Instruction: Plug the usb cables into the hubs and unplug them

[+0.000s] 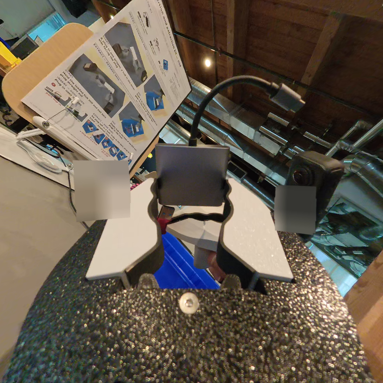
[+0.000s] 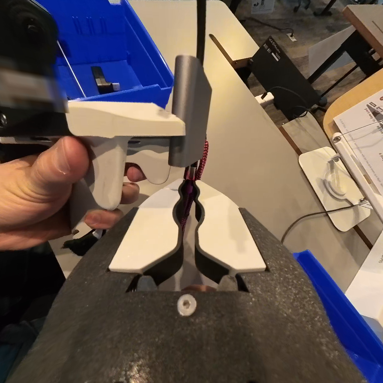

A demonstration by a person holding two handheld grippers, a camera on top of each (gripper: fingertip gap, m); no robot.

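The left gripper [image 1: 190, 190] is clamped on the grey hub [image 1: 191, 174], its 2 fingers pressed against the hub's 2 side faces, so the hub is held in the air and rests on nothing. From the hub's far end its own black lead [image 1: 204, 103] arcs up to a grey connector [image 1: 287, 96]. The hub's near end face points back toward the right gripper [image 2: 189, 185], whose fingers are closed together on the red plug [image 1: 164, 217] of a braided red cable [image 2: 204, 157]; the braid runs back through the narrow slot between the fingers. In the right wrist view the plug's metal tip [image 2: 192, 165] sits just under the hub's end face, touching it or nearly so; whether it has entered a port I cannot tell. The one relation that matters: the hub lies straight ahead of the right gripper's fingertips, and its long axis looks close to in line with the plug's. By my reading the insertion is just beginning, and the next move calls for a push straight along that shared axis while the left gripper holds firm; any tilt could jam the tip on the port's rim. Beyond the left gripper a blue bin [image 2: 116, 51] stands on the pale table [image 2: 238, 145].
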